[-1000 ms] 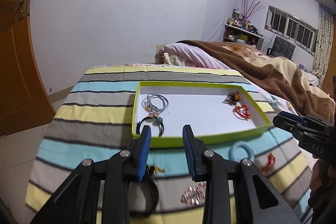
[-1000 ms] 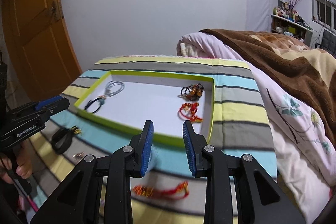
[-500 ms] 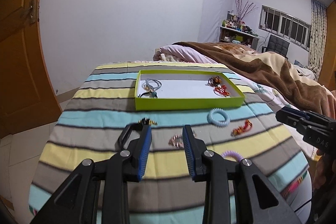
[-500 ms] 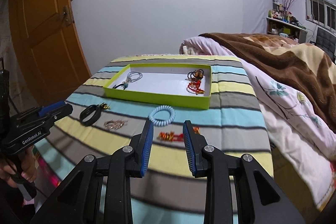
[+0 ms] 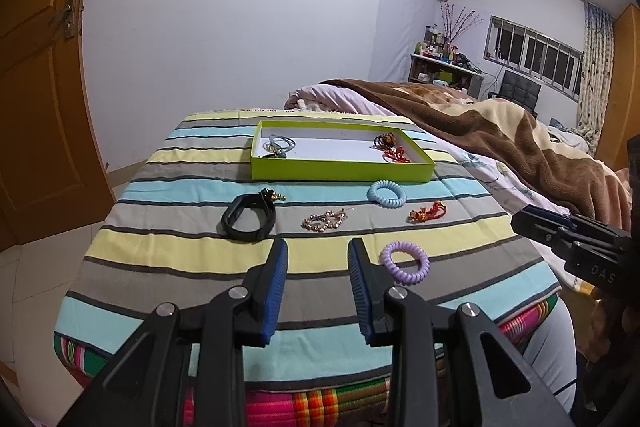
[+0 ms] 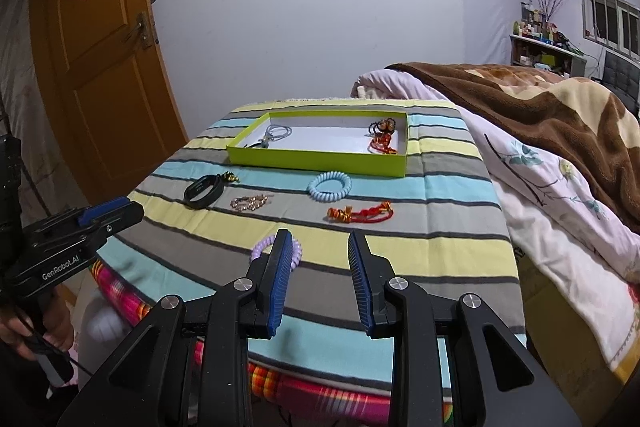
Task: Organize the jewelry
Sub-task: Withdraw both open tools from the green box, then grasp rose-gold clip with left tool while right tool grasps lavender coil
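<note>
Where cloth [image 5: 192, 243] shows, perhaps five trinkets.

Matt striped cloth [image 5: 192, 259] bears a glossy coiled plastic hair tie [image 5: 405, 263].

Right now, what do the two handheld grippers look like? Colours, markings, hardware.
Both match: the left gripper and right gripper have matte black angular linkage arms, silver round pivot bolts, and blue ribbed pads lining the jaws. Seen from the side, the left's body reads "GenRobot.AI" in white and the right's shows "DAS". No cables visible.
</note>
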Motion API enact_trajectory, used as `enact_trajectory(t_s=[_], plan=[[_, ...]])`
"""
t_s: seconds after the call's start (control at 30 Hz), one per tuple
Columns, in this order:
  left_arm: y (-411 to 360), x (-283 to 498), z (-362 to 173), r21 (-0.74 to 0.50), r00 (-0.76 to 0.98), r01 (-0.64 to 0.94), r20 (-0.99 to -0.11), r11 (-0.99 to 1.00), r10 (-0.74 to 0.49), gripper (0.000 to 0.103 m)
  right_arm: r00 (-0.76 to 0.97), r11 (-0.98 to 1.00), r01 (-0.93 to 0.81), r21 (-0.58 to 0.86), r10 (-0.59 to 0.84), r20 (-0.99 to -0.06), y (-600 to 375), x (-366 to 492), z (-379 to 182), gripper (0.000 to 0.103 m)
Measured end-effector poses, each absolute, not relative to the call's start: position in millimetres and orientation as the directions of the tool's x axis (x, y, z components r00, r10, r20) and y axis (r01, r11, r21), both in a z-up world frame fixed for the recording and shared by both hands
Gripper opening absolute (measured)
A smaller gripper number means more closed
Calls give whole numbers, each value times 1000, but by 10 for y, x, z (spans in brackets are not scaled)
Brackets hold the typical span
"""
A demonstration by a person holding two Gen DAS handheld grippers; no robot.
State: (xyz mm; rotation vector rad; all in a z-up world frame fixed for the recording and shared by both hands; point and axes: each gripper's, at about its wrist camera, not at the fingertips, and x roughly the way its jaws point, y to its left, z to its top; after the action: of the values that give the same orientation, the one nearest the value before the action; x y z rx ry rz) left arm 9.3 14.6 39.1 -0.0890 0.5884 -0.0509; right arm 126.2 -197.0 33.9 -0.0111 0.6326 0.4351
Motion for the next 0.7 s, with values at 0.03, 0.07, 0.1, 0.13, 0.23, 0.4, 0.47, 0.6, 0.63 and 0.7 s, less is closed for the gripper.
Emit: enact_trajectory(t_s=[0.03, 0.07, 0.1, 0.13, 0.23, 0.4, 0.47, 0.6, 0.63, 0.7], plan=[[145, 73, 383, -100, 831, 23, -551, 995, -74, 32, 719, 910, -396, 121, 390, -575, -1974, 1256, 334, 30], [151, 42, 376, -100, 831, 23, -550, 995, -75, 32, 720, 910, -396, 121, 389, -575, -1980, 1254, 333, 30], [150, 47, 376, -100, 832, 24, -550, 995, -75, 32, 719, 910, -396, 121, 389, -575, -1982, 1256, 332, 30], [150, 44, 376, -101, 832, 24, -550, 995, -76, 32, 719, 910, -395, 123, 390, -575, -1985, 1258, 333, 30], [146, 36, 374, -103, 833, 25, -547, 994, -77, 32, 719, 911, -395, 123, 390, -576, -1987, 1273, 327, 30], [148, 101, 340, -102, 828, 31, -554, 994, -83, 32, 712, 911, -393, 126, 389, -585, -1972, 1347, 294, 30], [147, 150, 327, -102, 825, 34, -559, 994, -85, 32, 710, 911, -393, 127, 388, -588, -1969, 1382, 284, 30], [149, 270, 295, -98, 818, 40, -568, 994, -89, 32, 705, 911, -390, 130, 387, -594, -1949, 1486, 262, 30], [147, 304, 290, -98, 817, 43, -569, 994, -91, 32, 705, 912, -390, 130, 386, -595, -1947, 1503, 253, 30], [142, 376, 272, -98, 814, 51, -573, 994, -98, 32, 701, 912, -389, 130, 385, -601, -1932, 1566, 233, 30]])
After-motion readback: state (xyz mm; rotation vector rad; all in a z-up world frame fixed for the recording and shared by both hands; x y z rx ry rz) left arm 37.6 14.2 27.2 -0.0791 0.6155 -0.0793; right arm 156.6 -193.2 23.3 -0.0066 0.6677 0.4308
